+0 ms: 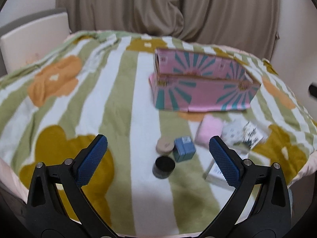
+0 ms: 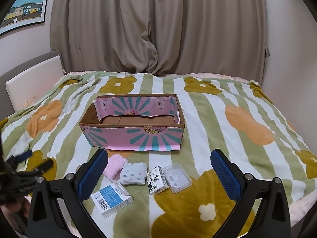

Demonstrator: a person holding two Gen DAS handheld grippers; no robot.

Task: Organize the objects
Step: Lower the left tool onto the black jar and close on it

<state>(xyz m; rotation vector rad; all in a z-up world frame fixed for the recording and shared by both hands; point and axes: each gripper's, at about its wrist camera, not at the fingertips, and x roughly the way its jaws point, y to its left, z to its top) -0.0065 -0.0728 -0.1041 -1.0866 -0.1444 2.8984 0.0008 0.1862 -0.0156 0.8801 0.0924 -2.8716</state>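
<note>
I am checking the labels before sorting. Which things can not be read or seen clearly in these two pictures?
- Left wrist view: motion blur hides print on the small blue carton and black round jar.
- Right wrist view: left finger covers part of the pink rolled cloth.
- Pink cardboard box: front wall hides the near floor.

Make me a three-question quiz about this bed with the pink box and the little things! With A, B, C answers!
1. Where is the pink box compared with the small items?
A. Behind them, farther from the grippers
B. On top of them
C. Under the blanket

2. What colour is the small cube box?
A. Red
B. Blue
C. Yellow

3. What is inside the pink box?
A. Socks
B. A jar
C. Nothing visible

Answers:
1 A: the folded cloths and cartons lie nearer on the blanket.
2 B: it sits blue beside the dark jar.
3 C: only bare cardboard floor shows in the right wrist view.
</note>
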